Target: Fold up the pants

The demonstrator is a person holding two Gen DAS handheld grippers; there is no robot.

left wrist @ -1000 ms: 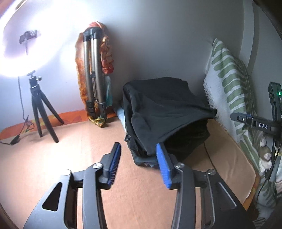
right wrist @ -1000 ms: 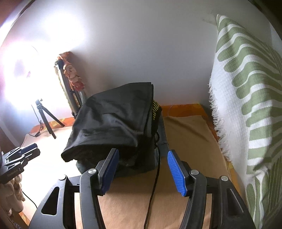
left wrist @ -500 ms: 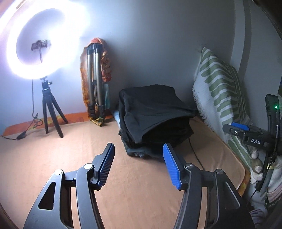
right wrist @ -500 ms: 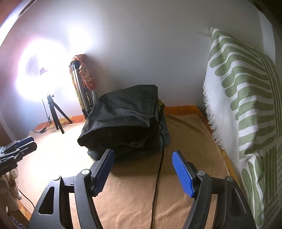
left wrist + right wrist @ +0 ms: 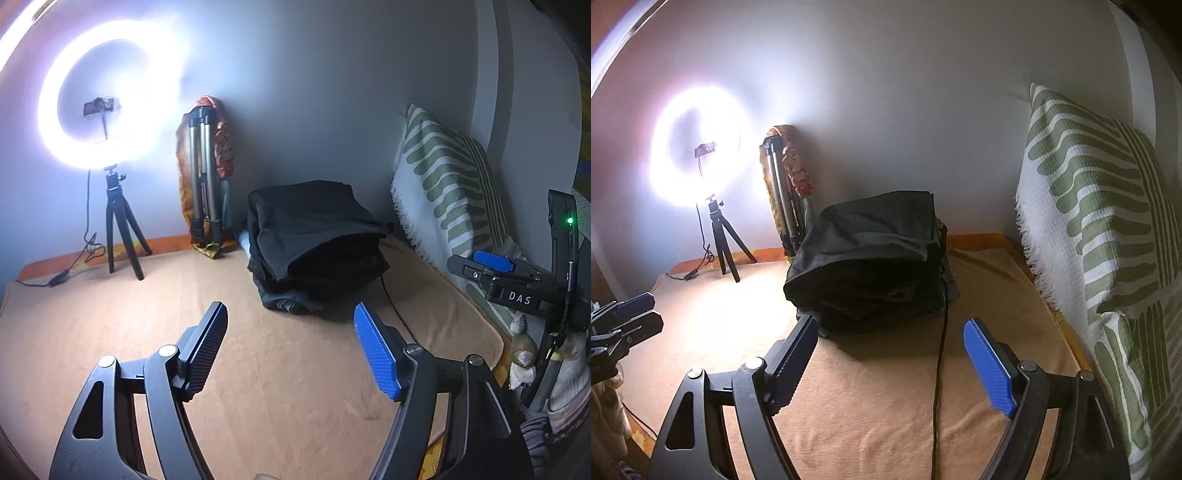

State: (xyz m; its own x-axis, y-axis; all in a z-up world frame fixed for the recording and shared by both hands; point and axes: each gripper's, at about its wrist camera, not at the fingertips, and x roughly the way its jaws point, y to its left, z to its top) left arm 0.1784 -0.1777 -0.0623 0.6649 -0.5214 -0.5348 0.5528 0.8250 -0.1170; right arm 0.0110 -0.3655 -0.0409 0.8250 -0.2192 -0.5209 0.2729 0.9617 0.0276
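The pants [image 5: 314, 236] sit folded atop a dark stack at the far side of the bed [image 5: 258, 369], by the wall. Left claw [image 5: 291, 347] gapes wide and empty, right claw [image 5: 890, 354] too, both well short of the stack. The fold looks done; nothing obvious is left.

Left gripper [image 5: 290, 343] jaws spread wide, nothing between them, blue pads facing inward, held low and pointing forward. Right gripper [image 5: 890, 354] same: jaws wide apart, empty, level, pointing forward. Each gripper is visible at the edge of the other's view.
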